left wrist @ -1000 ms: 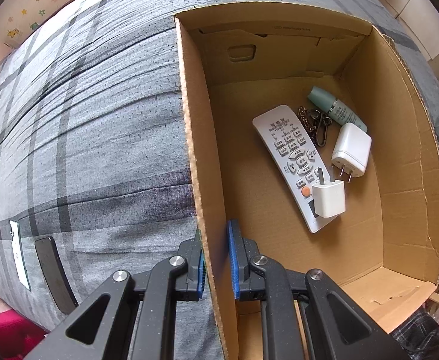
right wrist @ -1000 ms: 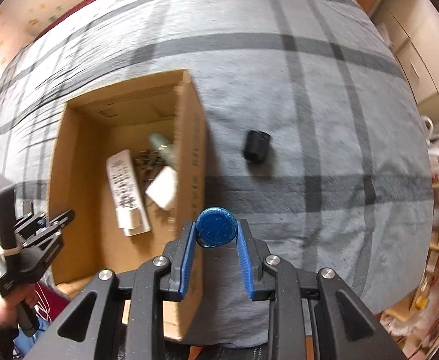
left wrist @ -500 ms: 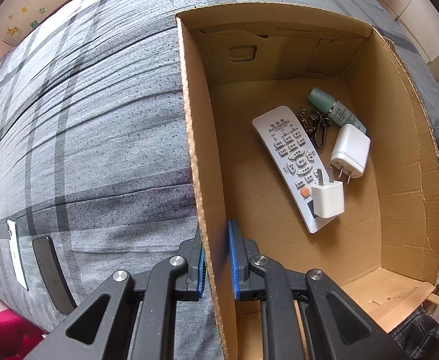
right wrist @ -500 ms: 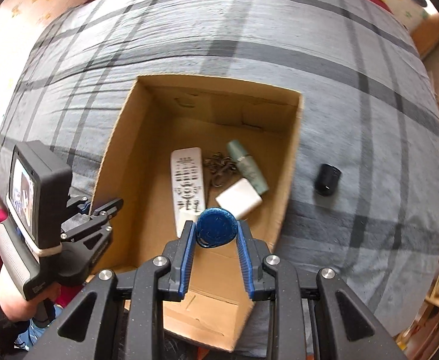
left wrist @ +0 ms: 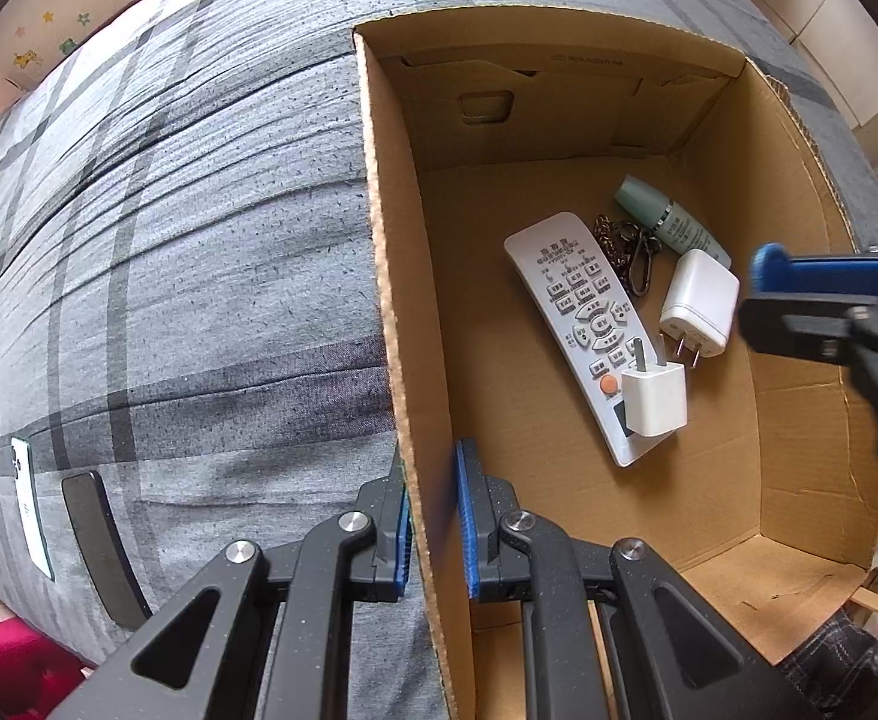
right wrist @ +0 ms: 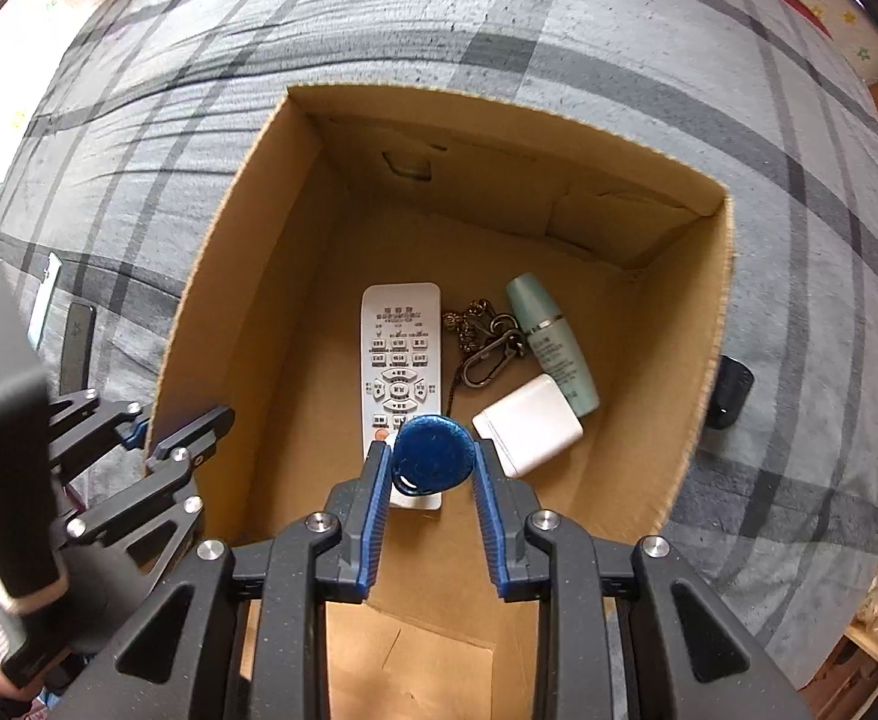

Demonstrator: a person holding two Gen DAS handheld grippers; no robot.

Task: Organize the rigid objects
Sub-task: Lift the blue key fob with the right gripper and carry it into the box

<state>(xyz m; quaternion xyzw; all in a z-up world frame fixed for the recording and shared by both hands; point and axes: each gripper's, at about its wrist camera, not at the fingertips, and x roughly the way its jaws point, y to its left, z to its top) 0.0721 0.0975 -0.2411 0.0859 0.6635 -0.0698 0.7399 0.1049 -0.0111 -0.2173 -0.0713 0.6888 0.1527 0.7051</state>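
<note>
1. The right tool (right wrist: 433,462) points down over the open cardboard box (right wrist: 718,324), its blue pads closed partway on a round blue key fob (right wrist: 434,454) (the fob's small loop shows at its lower left edge).
2. The left tool (left wrist: 433,525) is clamped shut on the box's left wall, one pad outside and one inside; in the right wrist view it sits at 9 o'clock of the fob (right wrist: 184,438).
3. Just beyond the fob, toward 12 o'clock, a white remote control (right wrist: 401,360) lies lengthwise on the box floor.
4. A small white charger (left wrist: 655,399) rests on the remote's near end, prongs up (seen from the left wrist only).
5. At 3 o'clock of the fob lies a larger white plug adapter (right wrist: 529,423); beyond it, toward 1 o'clock, a pale green bottle (right wrist: 550,345) lies on its side.
6. Between the remote and the bottle is a metal keychain (right wrist: 484,345) with a carabiner clip.
7. Outside the box, at 3 o'clock just beside its right wall, a small black object (right wrist: 733,390) lies on the grey plaid bed cover (right wrist: 499,18).
8. At 9 o'clock, beyond the left tool, two flat slabs, one white (left wrist: 28,504) and one black (left wrist: 100,546), lie side by side on the cover.
</note>
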